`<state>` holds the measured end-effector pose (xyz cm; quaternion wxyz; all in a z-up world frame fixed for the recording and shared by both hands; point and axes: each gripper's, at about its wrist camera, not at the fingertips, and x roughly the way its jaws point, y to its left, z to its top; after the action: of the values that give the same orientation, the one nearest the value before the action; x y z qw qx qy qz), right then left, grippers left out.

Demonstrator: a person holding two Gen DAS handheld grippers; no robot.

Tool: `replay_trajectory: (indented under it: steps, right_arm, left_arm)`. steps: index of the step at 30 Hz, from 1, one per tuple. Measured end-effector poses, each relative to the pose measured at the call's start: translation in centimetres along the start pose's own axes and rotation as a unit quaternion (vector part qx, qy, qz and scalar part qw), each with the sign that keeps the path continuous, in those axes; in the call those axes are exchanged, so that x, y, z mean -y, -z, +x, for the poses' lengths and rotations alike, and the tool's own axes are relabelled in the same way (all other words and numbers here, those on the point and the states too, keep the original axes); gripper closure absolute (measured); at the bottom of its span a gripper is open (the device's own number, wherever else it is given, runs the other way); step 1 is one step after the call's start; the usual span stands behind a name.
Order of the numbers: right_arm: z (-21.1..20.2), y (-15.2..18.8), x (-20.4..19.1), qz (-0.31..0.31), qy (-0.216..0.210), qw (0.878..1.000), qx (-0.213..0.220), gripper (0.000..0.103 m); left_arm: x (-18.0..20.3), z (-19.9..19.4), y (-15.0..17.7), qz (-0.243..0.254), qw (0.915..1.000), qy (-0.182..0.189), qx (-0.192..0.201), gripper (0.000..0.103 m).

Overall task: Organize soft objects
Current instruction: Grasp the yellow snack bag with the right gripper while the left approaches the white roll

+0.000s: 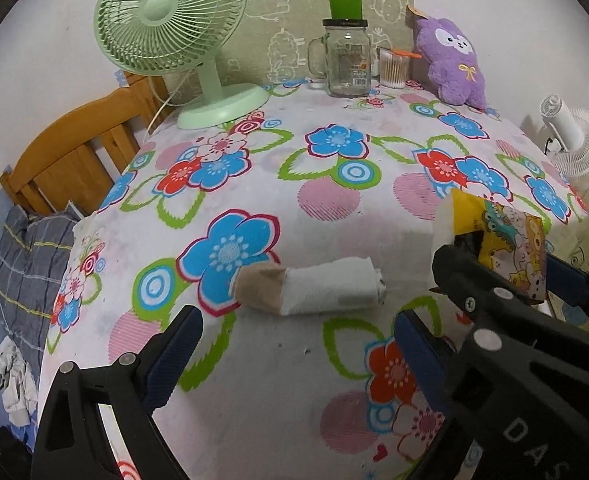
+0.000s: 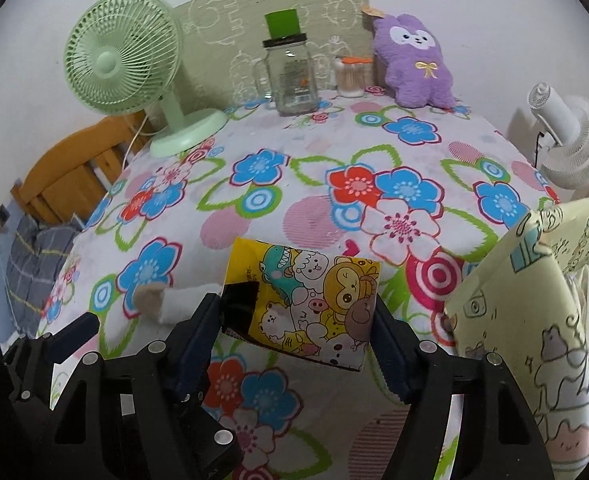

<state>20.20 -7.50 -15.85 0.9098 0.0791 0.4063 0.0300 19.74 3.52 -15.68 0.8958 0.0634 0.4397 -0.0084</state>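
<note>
The right gripper (image 2: 294, 320) tilts downward over the flower-printed tablecloth (image 2: 314, 184), its two black jaws pressed against the sides of a yellow cartoon-printed soft tissue pack (image 2: 306, 300), which it holds lifted just above the near part of the table. The left gripper (image 1: 294, 344) also slants down, jaws spread wide with nothing between them, just near of a rolled white cloth with a beige end (image 1: 314, 290) lying flat on the cloth to the left of the pack. A pale yellow printed fabric box (image 2: 534, 300) stands at the near right. At the far edge sit a mint-green desk fan (image 1: 174, 36), a clear glass jar (image 1: 348, 60) and a purple plush toy (image 1: 452, 60)
</note>
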Motion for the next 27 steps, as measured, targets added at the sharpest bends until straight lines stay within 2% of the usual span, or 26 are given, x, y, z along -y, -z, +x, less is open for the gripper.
replay_trajectory:
  steps: [6, 10, 17, 27]
  right_arm:
    - [0.6, -0.9, 0.4, 0.005, 0.018, 1.0, 0.005, 0.029]
    - [1.4, -0.9, 0.6, 0.012, 0.021, 1.0, -0.004, 0.029]
    - [2.6, -0.7, 0.5, 0.007, 0.025, 0.999, -0.02, 0.029]
    - [2.9, -0.4, 0.2, 0.0, 0.028, 0.999, -0.025, 0.029]
  left_arm:
    - [-0.1, 1.4, -1.1, -0.011, 0.9999, 0.008, -0.006, 0.006]
    - [-0.2, 2.4, -1.5, -0.02, 0.9994, 0.023, -0.017, 0.006]
    - [-0.6, 4.2, -1.2, -0.035, 0.9986, 0.024, -0.031, 0.004]
    - [-0.5, 3.7, -0.9, -0.023, 0.9989, 0.038, -0.016, 0.017]
